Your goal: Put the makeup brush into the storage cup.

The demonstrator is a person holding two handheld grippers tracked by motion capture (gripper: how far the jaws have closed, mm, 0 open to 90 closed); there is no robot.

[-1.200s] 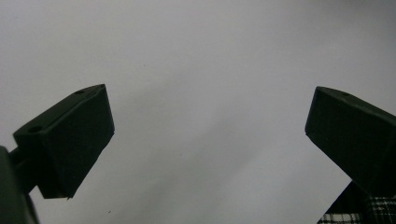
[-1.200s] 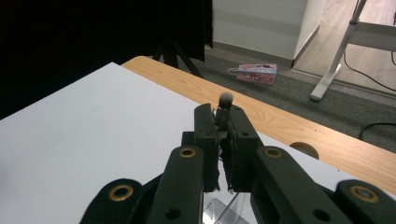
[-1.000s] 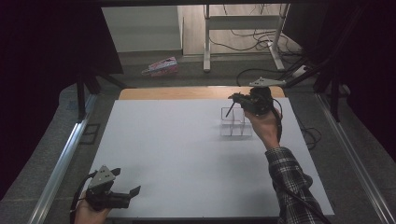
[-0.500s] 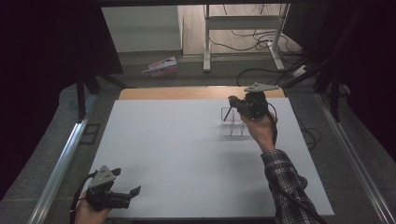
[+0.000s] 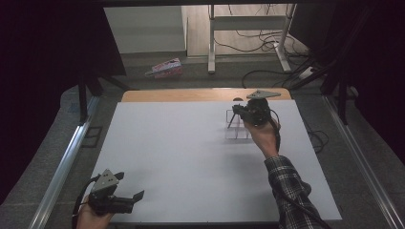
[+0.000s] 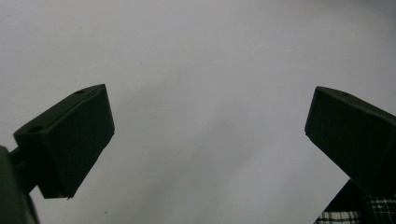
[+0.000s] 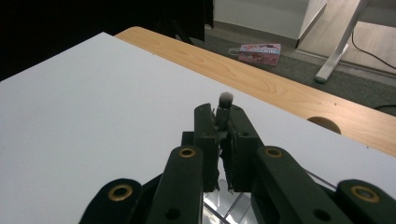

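At seven o'clock on the counter (image 5: 191,157), left gripper (image 5: 135,197) resting low near the front edge, jaws spread wide, nothing between them; matte black, blocky wedge-shaped pads over smooth white board in the left gripper view. Grey three-cornered plate on top, cable trailing back to the hand.

At one o'clock, right gripper (image 5: 235,110) pressed together, pinching a small brush (image 7: 225,108) with a dark handle and a soft pale tuft poking up past the jaw tips in the right gripper view. Just below it, a clear plastic organizer (image 5: 237,130), square-walled and glassy, standing on the counter. Black ribbed arms with brass-ringed screws behind the jaws. Plaid sleeve (image 5: 289,186) at five o'clock. Bare wood strip along the far edge.
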